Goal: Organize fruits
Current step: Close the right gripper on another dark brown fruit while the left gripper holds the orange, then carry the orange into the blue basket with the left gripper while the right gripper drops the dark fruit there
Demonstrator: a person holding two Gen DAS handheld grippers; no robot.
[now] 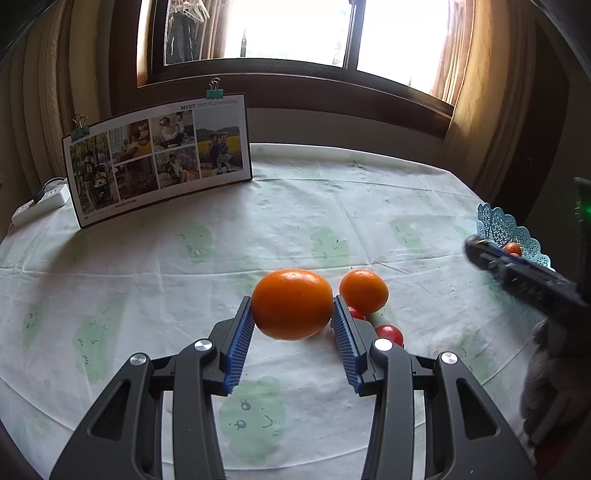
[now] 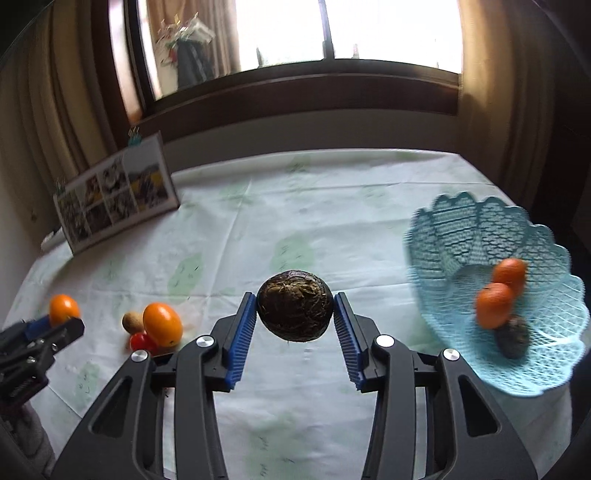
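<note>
A window [image 1: 295, 29] with a dark wooden frame fills the room's wall beyond both tools, bright with daylight, with tan curtains [image 1: 476, 74] at either side. Clothes on hangers [image 2: 188, 48] show through the glass.

The surface [image 1: 332, 206] spreads ahead of the tools under a white cloth printed with pale green figures, creased in a grid. At its far left edge a photo board [image 1: 159, 158] stands upright, held by two binder clips, and a white power strip [image 1: 40, 203] lies just left of it.

To the right of the right tool [image 2: 294, 314] sits a light blue lattice basket [image 2: 458, 225] holding two oranges and a dark fruit [image 2: 512, 339].

The left tool [image 1: 293, 312] is closed about halfway on a big orange [image 1: 291, 302], lifted off the cloth. Just right of its fingers lie a small orange [image 1: 364, 290] and two red tomatoes [image 1: 389, 334], with a brown kiwi [image 2: 132, 321] beside them in the right wrist view.

The right tool grips a dark avocado [image 2: 294, 310] between its blue pads, likewise about half closed and clear of the cloth.
</note>
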